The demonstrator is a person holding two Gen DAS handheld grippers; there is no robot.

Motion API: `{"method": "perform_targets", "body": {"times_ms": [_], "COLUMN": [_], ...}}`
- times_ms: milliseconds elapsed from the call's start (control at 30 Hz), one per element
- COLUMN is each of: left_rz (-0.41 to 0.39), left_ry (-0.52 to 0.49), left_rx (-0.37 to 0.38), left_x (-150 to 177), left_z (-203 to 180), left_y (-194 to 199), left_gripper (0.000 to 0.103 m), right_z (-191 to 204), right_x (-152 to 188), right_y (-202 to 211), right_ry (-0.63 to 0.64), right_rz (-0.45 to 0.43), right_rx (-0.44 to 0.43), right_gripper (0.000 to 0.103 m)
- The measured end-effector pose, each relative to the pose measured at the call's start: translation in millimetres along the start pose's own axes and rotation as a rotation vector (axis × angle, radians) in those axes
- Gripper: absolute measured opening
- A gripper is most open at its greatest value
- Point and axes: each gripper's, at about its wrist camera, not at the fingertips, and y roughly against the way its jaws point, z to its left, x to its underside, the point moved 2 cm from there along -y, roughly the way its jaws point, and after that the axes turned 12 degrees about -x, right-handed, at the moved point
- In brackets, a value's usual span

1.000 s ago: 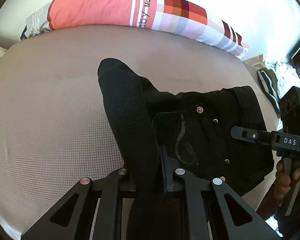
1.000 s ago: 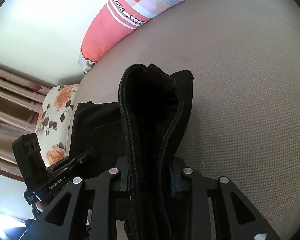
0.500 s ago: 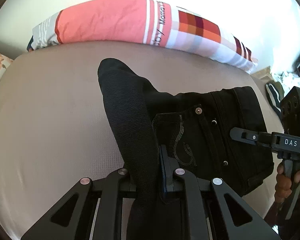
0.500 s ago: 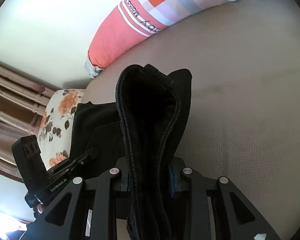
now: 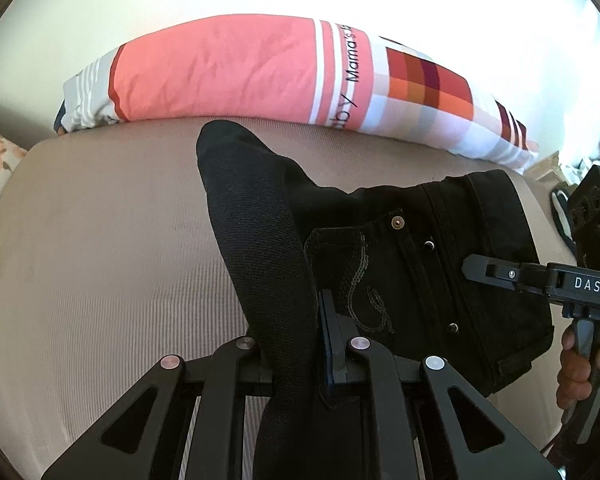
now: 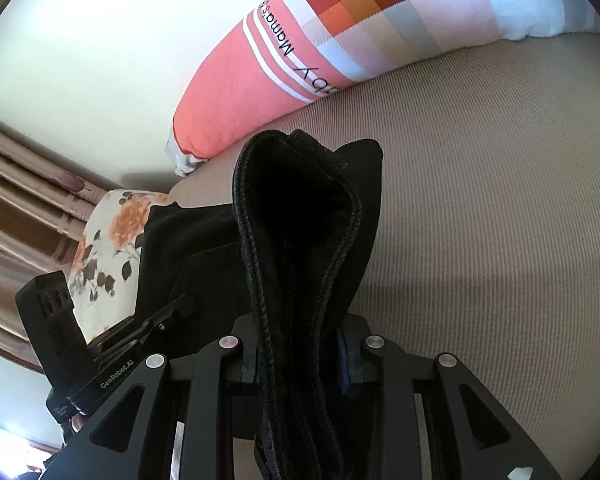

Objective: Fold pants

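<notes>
The left gripper (image 5: pixel 296 344) is clamped on a thick fold of the black pants (image 5: pixel 420 264), the cloth rising between its jaws and humping up toward the far side of the bed (image 5: pixel 100 248). The right gripper (image 6: pixel 300 356) pinches another bunched edge, a double thickness with stitched seams that stands up in front of its camera. Each tool shows in the other's view: the right one comes in from the right edge of the left camera with a hand (image 5: pixel 580 364) on its handle, reaching over the waistband end; the left one sits low at the left of the right camera.

The rest of the pants lie flat on the bed, the part with the embroidered pocket, rivets and waistband spread just beyond the left gripper. A long pillow (image 5: pixel 260 68) in pink and checks runs along the far edge, well apart from the cloth, and a flowered cushion (image 6: pixel 112 240) sits at the bed's end.

I'd say this is the middle of a fold: both ends of one edge are lifted and being carried over the part that lies flat. The next move calls for keeping the two grippers level and in step, so the raised edge stays taut, then lowering it squarely onto the waistband part before letting go. If one side sags, the fold will likely land crooked.
</notes>
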Motion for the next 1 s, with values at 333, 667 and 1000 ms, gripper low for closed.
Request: {"method": "perform_targets", "body": {"times_ms": [333, 667, 1000], "left_rz": [0.009, 0.053, 0.028], "left_ry": [0.029, 0.070, 0.042], "left_rx": [-0.001, -0.047, -0.165], "left_x": [-27.8, 3.8, 40.8], "left_z": [10.5, 31.0, 27.3], "left_y": [-37.7, -69.7, -28.3], "left_gripper": [0.016, 0.056, 0.058], "right_z": [-4.0, -31.6, -10.1], "right_x": [-26.4, -2.9, 31.2], "right_y": [-19.1, -24.2, 7.3], "right_ry": [0.047, 0.070, 0.094], "right_rz": [-0.033, -0.030, -0.092], "right_rx": [0.088, 0.277, 0.324], "right_gripper": [0.027, 0.050, 0.053]}}
